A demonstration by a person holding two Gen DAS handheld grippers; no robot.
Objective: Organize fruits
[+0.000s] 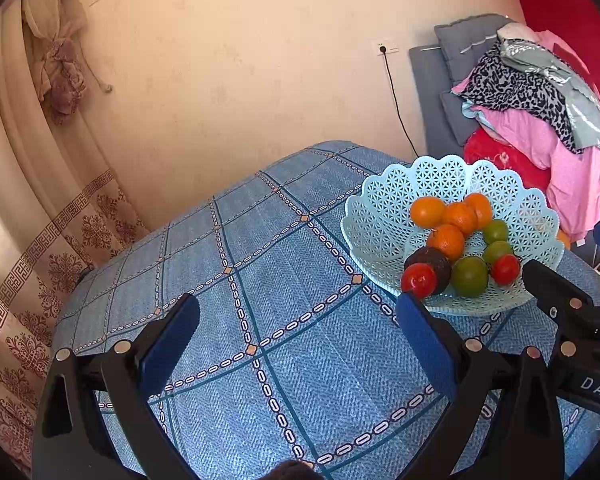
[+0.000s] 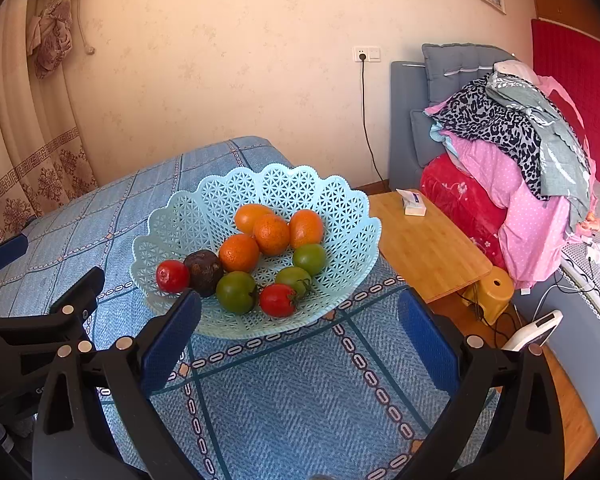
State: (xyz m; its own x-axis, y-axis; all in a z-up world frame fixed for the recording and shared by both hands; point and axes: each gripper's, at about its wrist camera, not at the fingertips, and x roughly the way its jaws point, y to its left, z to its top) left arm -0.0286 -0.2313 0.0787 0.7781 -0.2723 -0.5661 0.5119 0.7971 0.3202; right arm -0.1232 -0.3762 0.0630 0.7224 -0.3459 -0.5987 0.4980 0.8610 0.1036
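Basket (image 2: 180, 224) sits on the blue cloth (image 2: 300, 400) just ahead of the right claw (image 2: 300, 344), slightly left of its centre line; from the left claw (image 1: 298, 344) it lies ahead and off to the right. All fruit is inside it: four oranges (image 2: 239, 253) at the back, three green tomatoes (image 2: 236, 292), two red tomatoes (image 2: 278, 300) and one dark wrinkled fruit (image 2: 204, 272) nearest the right claw's left finger.

Handling guess: oranges firm, round, light, likely to roll, so grip across the widest part. Tomatoes smooth, thin-skinned, bruise easily; light squeeze at the middle, clear of the stem. Dark fruit looks soft, go gentle. Basket is thin lattice plastic, light, may slide if nudged; take it by the rim.

Right claw: spread wide, nothing between the pads, touching nothing. Left claw: also spread wide, empty, over bare cloth; its right finger sits just short of the basket rim.
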